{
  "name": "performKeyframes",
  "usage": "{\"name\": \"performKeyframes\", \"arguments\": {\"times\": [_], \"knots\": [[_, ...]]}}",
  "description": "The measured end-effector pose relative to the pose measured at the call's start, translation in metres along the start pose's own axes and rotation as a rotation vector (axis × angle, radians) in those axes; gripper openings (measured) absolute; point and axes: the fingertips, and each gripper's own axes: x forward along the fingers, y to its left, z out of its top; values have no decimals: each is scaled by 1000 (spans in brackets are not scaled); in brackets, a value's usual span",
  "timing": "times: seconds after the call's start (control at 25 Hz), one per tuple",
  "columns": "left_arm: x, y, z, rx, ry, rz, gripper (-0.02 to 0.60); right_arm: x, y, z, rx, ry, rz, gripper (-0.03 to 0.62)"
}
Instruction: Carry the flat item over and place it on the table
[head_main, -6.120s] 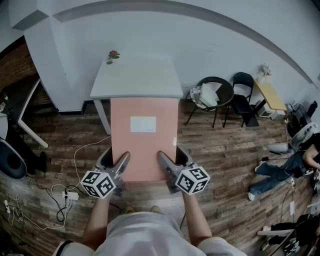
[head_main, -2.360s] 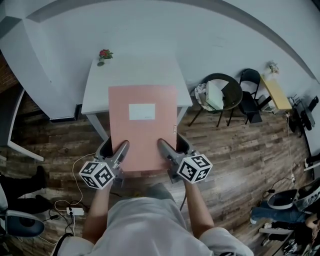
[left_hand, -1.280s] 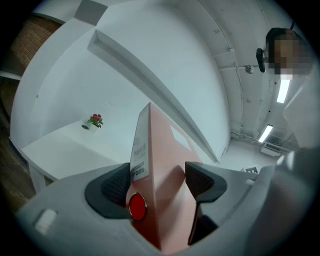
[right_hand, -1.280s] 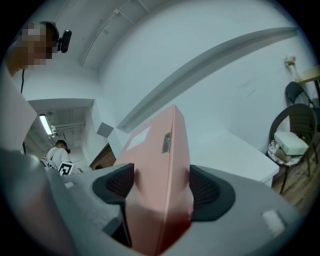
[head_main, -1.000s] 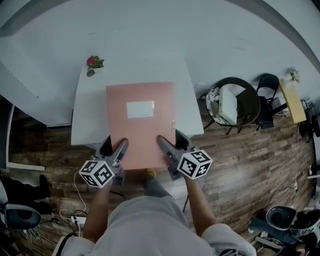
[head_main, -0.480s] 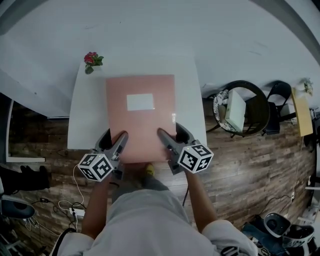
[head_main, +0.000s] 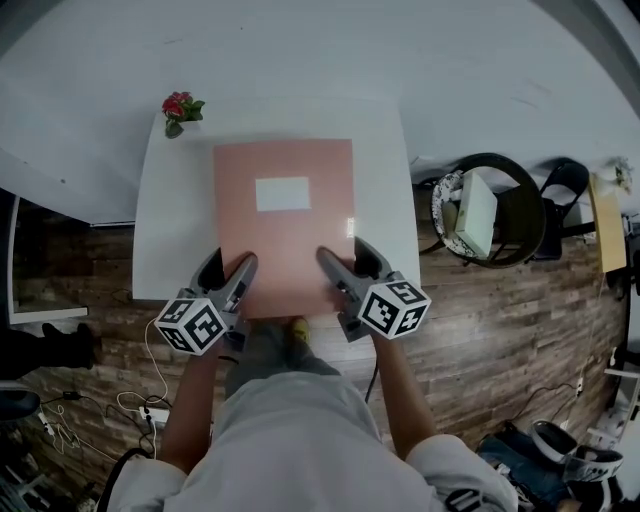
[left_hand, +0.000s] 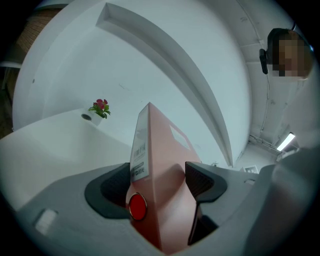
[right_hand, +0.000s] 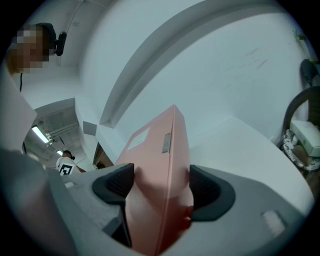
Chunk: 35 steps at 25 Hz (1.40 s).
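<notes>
Now a flat pink cardboard folder (head_main: 283, 225) is held by its near edge over a white square table (head_main: 170, 230). It is squeezed on both sides by the two tongs. The left gripper (head_main: 228, 277) is clamped on the folder's near left part, and the right gripper (head_main: 348, 264) is clamped on its near right part. In each gripper view, the black pads are seen pressed flat against the pink sides. A white paper label (head_main: 283, 193) is stuck on the folder's top face. A round red dot (left_hand: 137, 206) is seen on the thin edge in the left gripper view. Most of the folder is spread above the table top, but its near edge is left sticking out past the table's near side. Whether the table is touched by it cannot be told. A small bunch of red flowers (head_main: 180, 107) is set at the far left corner of the table, well apart from the folder. A round black chair (head_main: 525, 215) is placed on the brown wooden floor (head_main: 480, 330) at the right.
</notes>
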Motion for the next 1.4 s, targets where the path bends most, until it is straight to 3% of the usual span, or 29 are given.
{"name": "performKeyframes", "arguments": {"times": [0.48,1.4], "knots": [[39,53,3,-32,47,25,336,59,-27,-9,40,48,-27,341],[80,117,-51,-127,203,89,336,102,-81,-67,147,180,-113,341]]}}
